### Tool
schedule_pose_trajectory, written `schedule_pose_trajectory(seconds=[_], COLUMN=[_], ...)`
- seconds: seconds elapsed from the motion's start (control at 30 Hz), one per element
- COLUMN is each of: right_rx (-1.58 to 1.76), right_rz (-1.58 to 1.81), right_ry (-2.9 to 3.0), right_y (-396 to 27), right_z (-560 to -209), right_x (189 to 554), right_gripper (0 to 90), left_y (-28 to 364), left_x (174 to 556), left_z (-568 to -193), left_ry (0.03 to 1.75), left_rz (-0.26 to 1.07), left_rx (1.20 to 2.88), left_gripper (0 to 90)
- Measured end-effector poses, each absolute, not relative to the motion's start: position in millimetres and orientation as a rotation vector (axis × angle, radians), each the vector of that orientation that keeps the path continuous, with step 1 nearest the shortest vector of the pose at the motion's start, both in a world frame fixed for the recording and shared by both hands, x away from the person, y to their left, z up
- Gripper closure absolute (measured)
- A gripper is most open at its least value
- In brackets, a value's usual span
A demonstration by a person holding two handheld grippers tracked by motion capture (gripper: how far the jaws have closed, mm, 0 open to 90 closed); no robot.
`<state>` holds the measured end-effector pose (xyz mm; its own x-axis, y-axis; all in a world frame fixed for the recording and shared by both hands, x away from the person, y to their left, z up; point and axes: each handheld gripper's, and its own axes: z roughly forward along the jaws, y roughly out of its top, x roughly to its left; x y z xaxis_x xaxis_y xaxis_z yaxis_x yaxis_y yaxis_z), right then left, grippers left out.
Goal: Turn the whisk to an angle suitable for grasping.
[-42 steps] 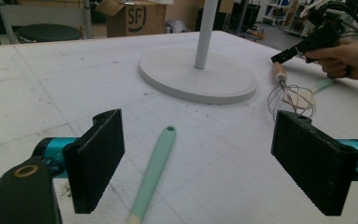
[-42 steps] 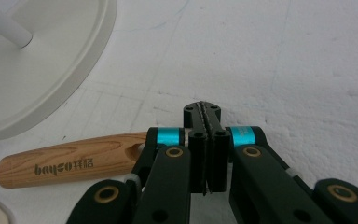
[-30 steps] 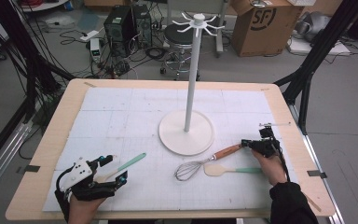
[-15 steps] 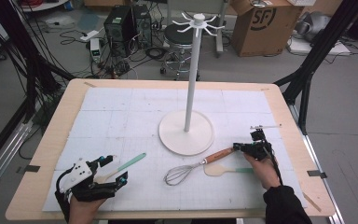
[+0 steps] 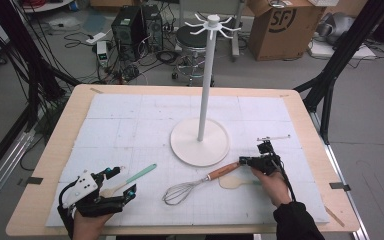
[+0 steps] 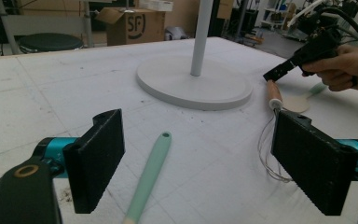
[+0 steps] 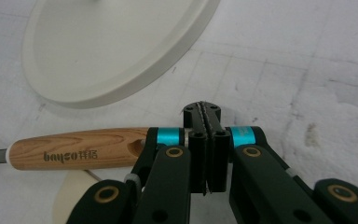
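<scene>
Whisk (image 5: 192, 184) lies on the bench (image 5: 40, 170) in front of the white stand's base (image 5: 200, 142), wooden handle toward the right tongs (image 5: 242, 161), which are pressed together, empty, just beside the handle's end. Left tongs (image 5: 122, 181) stand spread around a mint-handled spatula (image 6: 148, 175).

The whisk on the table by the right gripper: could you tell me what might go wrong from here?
1. The right gripper is shut, its tips at the end of the whisk handle. It may push the whisk aside rather than grip it.
2. The whisk lies close to the stand base, so a nudge could roll it against the rim.
3. A cream spoon lies right beside the handle and could be caught along with it.
</scene>
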<state>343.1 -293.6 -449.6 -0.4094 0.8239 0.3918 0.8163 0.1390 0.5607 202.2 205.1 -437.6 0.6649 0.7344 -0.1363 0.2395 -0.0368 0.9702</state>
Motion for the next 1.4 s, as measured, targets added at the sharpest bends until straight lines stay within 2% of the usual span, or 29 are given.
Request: schedule_pose_trajectory(seconds=[1.4], right_rx=[1.621], right_rz=[1.236], right_ry=[2.479], right_y=[-237], right_z=[-453], right_x=[332], right_gripper=[90.0], left_y=[206], left_x=[199], left_z=[-435], left_ry=[0.818], left_rz=[0.497], left_rx=[1.594], left_gripper=[18.0])
